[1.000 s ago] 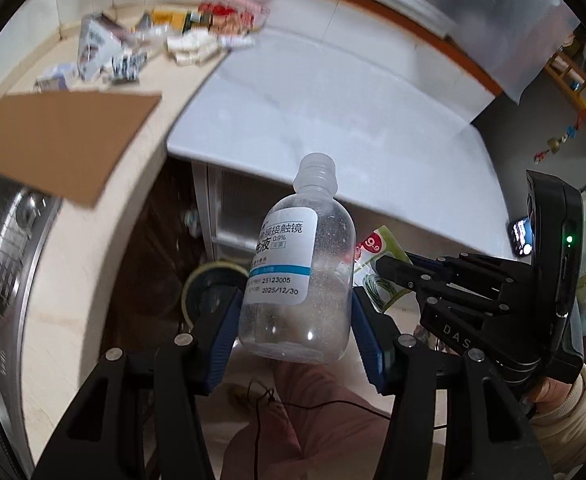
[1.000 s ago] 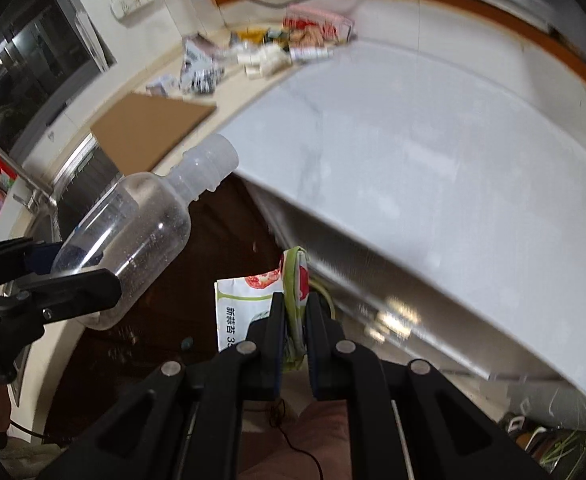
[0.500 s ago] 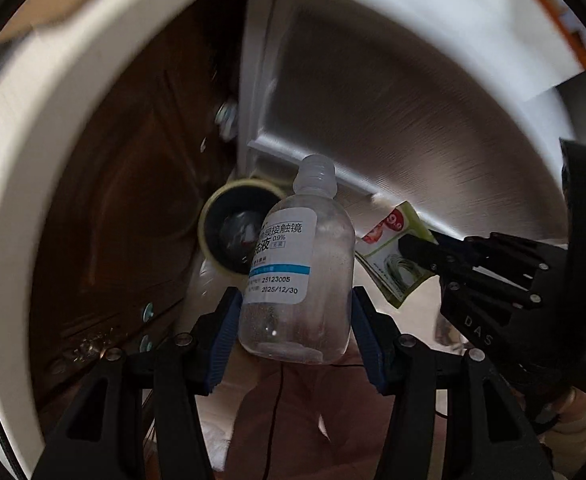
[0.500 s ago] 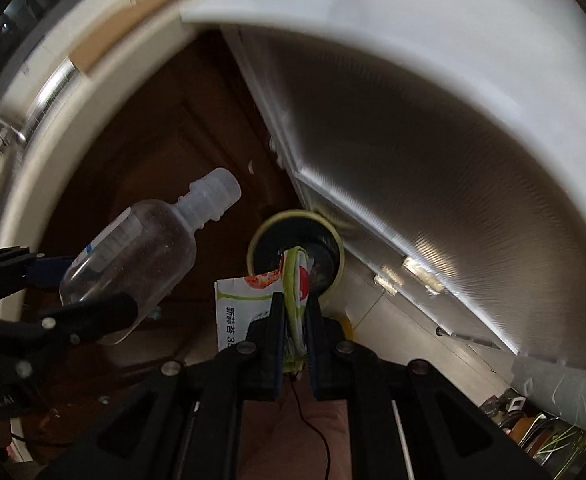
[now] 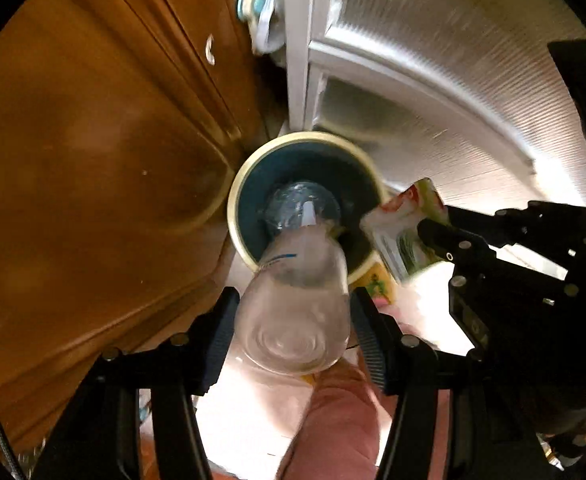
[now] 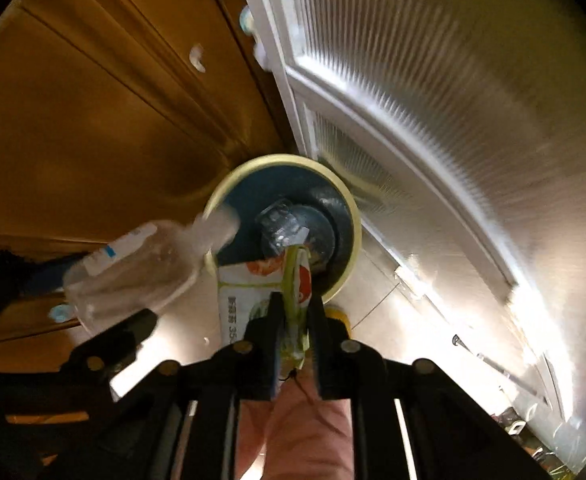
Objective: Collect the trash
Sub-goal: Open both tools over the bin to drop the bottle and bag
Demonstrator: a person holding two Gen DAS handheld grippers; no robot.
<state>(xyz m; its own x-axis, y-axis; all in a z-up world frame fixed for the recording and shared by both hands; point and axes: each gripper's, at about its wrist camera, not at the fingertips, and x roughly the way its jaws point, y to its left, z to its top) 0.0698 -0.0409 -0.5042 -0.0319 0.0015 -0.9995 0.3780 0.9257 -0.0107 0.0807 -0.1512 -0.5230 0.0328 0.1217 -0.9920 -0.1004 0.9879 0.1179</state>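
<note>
L gripper (image 5: 293, 312): your jaws have just been opening a bit; the clear bottle (image 5: 293, 312) sits between the pads, blurred, neck tipped down twd the bin. Can't tell if the pads still press it.
R gripper (image 6: 295, 312): your jaws have just been opening too; the snack wrapper (image 6: 265, 292) stands between the fingers, and a narrow gap shows on each side, so the pads look off it.
Bottle: lower centre of the L wrist view, base nearest the lens, neck over the bin mouth. In the R wrist view it's at centre left, neck crossing the bin rim.
Wrapper: white/green w/ red print, centre of the R view, top edge over the bin's near rim. In the L view it's right of centre, just beside the bin.
Bin (image 5: 237, 200): round, cream rim, dark blue inside, frame centre in both views; a clear crumpled item (image 6: 281, 224) lies inside.
Surroundings: brown wood cabinet door (image 5: 93, 160) fills the left; white ribbed panel (image 5: 453, 80) upper right.
Person: pinkish trouser leg (image 5: 333, 420) at bottom centre.
</note>
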